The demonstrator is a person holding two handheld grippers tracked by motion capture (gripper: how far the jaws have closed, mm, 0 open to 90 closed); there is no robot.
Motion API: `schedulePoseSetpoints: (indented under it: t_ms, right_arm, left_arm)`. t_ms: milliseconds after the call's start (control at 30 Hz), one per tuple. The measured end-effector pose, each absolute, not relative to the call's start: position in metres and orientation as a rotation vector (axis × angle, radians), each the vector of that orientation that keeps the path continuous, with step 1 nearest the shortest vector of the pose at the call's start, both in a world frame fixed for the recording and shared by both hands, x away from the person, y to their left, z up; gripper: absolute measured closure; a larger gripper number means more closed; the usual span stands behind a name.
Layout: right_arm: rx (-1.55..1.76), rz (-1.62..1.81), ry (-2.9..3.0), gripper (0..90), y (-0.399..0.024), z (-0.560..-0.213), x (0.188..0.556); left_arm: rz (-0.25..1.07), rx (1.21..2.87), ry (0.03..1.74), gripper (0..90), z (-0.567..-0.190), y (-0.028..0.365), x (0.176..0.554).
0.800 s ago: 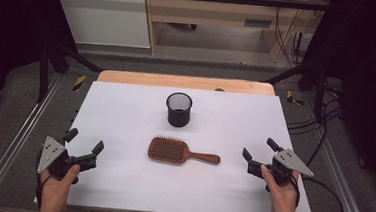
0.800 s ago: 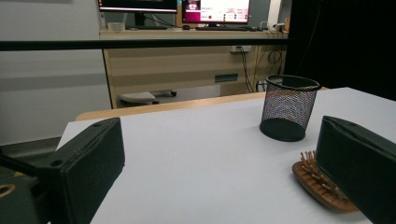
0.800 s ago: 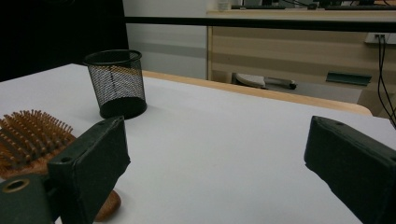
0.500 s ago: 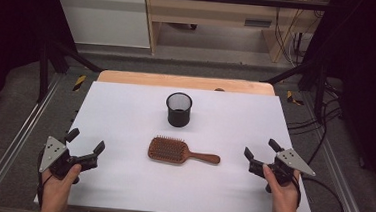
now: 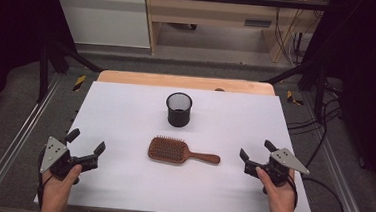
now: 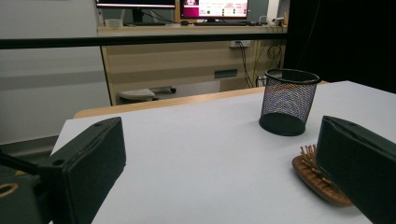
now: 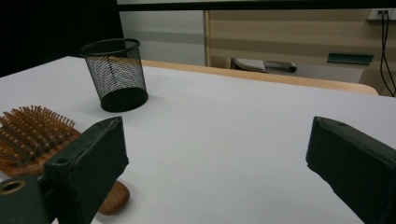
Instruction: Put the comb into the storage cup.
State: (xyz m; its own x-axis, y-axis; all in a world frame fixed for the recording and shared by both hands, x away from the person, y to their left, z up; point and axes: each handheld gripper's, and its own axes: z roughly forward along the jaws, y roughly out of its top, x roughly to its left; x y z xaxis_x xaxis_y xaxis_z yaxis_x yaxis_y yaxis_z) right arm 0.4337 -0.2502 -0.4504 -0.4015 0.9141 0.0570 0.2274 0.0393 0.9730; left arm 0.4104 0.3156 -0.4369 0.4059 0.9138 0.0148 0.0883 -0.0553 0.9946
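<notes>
Nothing is in hand yet, judging by the high view: the wooden hairbrush [image 5: 182, 152] lies flat mid-worktop [image 5: 126, 106], bristles up, with the mesh cup [image 5: 179, 109] upright just behind it, apart from it. Left gripper [image 5: 84, 146] and right gripper [image 5: 255, 154] rest near the front corners, jaws spread, well apart from the brush. Left gripper view: spread jaws frame empty worktop, brush head at right, cup beyond. Right gripper view: spread jaws, brush at left, handle end nearest. Everything remains to do.

bright even overhead light on white counter [image 5: 120, 181]; soft short shadows; dark surroundings; near tool jaws blurred in gripper views.
</notes>
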Motion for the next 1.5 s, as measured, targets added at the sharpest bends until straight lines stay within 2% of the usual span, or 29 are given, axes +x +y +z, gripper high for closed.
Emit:
schedulePoseSetpoints:
  t_ms: [333,800,1100,1367,1500]
  right_arm:
    - [1.165,1.367,1.735,7.4,-0.228,-0.448,0.438]
    - [1.113,1.247,1.941,9.6,-0.174,-0.431,0.474]
    - [1.154,1.106,2.076,9.9,-0.148,-0.434,0.499]
    - [1.144,1.066,2.124,14.0,-0.136,-0.439,0.511]
    - [1.167,1.012,2.184,23.9,-0.131,-0.439,0.516]
  left_arm:
    - [0.877,1.490,0.948,2.2,-0.439,0.314,0.410]
    - [0.879,1.501,0.936,2.2,-0.439,0.314,0.409]
    - [0.876,1.515,0.933,2.5,-0.439,0.312,0.410]
    - [0.881,1.528,0.926,2.4,-0.440,0.310,0.410]
    - [0.880,1.527,0.927,2.4,-0.440,0.311,0.410]
